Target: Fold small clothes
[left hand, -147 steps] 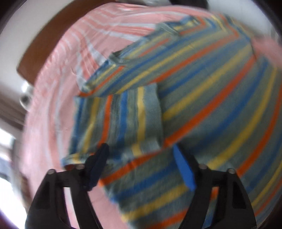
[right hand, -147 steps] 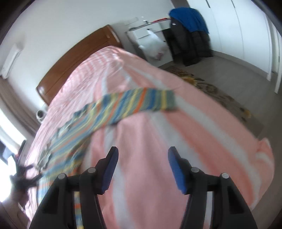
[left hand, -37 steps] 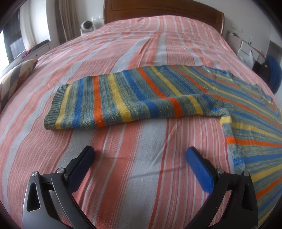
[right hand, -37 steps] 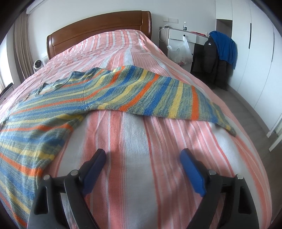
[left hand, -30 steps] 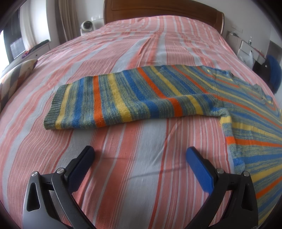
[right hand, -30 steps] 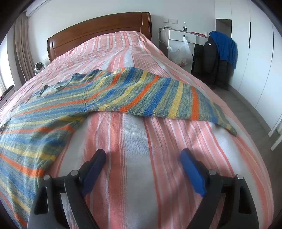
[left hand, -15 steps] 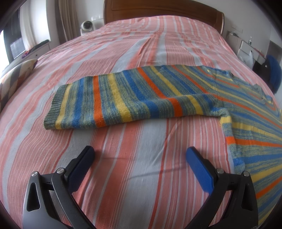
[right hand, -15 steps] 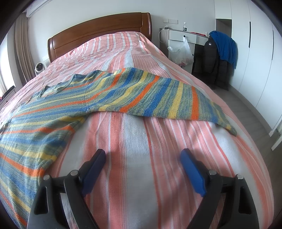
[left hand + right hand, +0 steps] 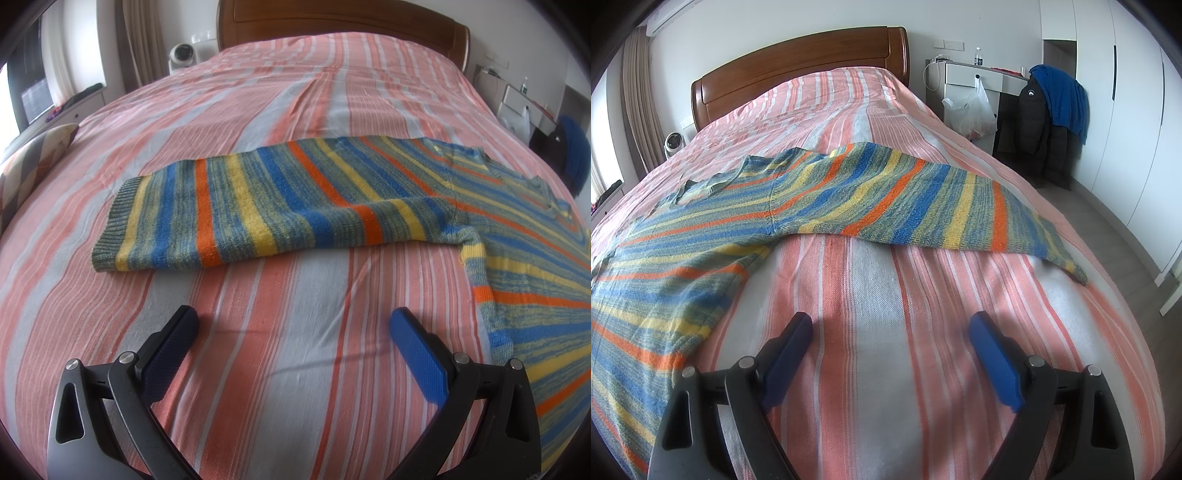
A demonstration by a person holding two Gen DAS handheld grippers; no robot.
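Here, in the left wrist view, the left gripper stands wide apart and empty above the bedspread; the striped sweater lies flat, so grip the left sleeve at its cuff. In the right wrist view, the right gripper is also apart and empty; take the right sleeve likewise and fold inward.

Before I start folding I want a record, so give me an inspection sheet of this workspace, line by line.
Surface: bedspread, striped pink and white, lightly wrinkled.
Job's things: striped sweater laid flat, unfolded, both sleeves spread sideways; right sleeve reaches the bed's edge.
Clutter: cushion at the bed's side.
Grippers: left gripper and right gripper open, empty, over bare bedspread.
Cables: white cable at the desk.
Surroundings: wooden headboard, jackets hung up, plastic bag, curtains.
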